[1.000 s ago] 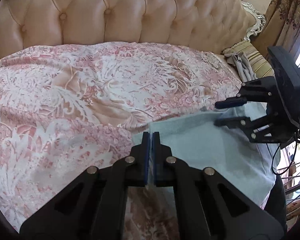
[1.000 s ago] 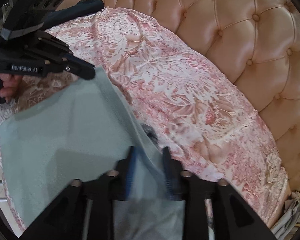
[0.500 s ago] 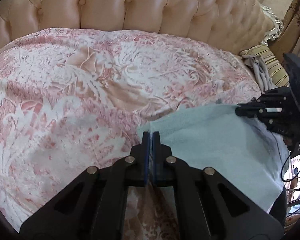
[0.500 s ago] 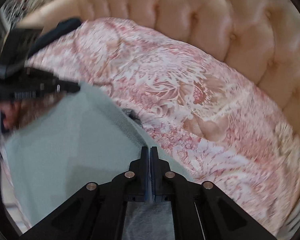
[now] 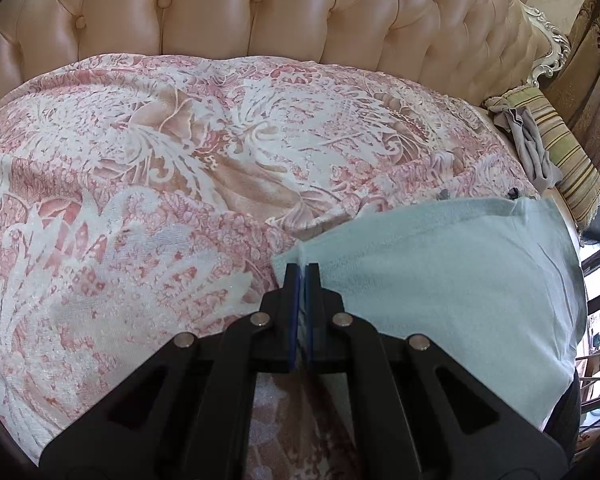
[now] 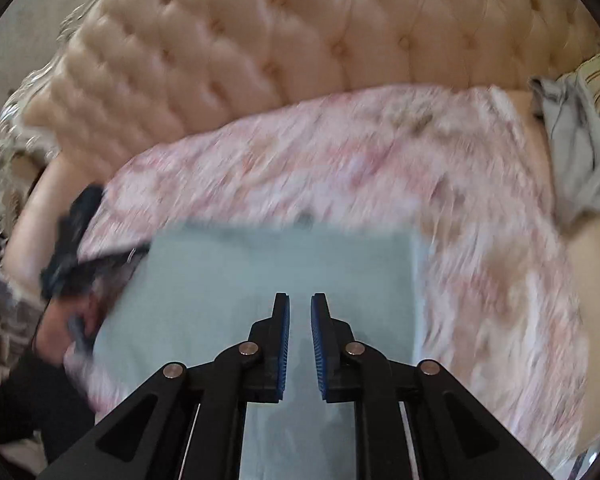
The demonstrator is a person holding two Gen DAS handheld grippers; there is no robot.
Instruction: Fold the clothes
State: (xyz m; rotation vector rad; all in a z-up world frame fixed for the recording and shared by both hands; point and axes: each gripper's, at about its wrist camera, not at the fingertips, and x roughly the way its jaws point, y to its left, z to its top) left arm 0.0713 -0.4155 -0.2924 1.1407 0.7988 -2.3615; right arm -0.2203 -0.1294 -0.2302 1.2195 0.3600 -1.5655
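A pale blue-green garment (image 5: 452, 280) lies flat on the pink floral bedspread (image 5: 180, 168), at the near right in the left wrist view. My left gripper (image 5: 303, 270) is shut on its near left corner. In the blurred right wrist view the garment (image 6: 268, 272) fills the middle, and my right gripper (image 6: 300, 308) hovers over it, open a small gap and holding nothing. The left gripper (image 6: 76, 264) shows as a dark blur at the garment's left edge.
A tufted cream headboard (image 5: 260, 8) runs along the back. A striped cushion (image 5: 560, 152) with a grey cloth (image 5: 532, 144) on it lies at the far right of the bed; the grey cloth also shows in the right wrist view (image 6: 576, 148).
My right gripper has let go of the garment's corner, opened and swung back over the cloth. The garment now lies flat. My left gripper keeps its hold.
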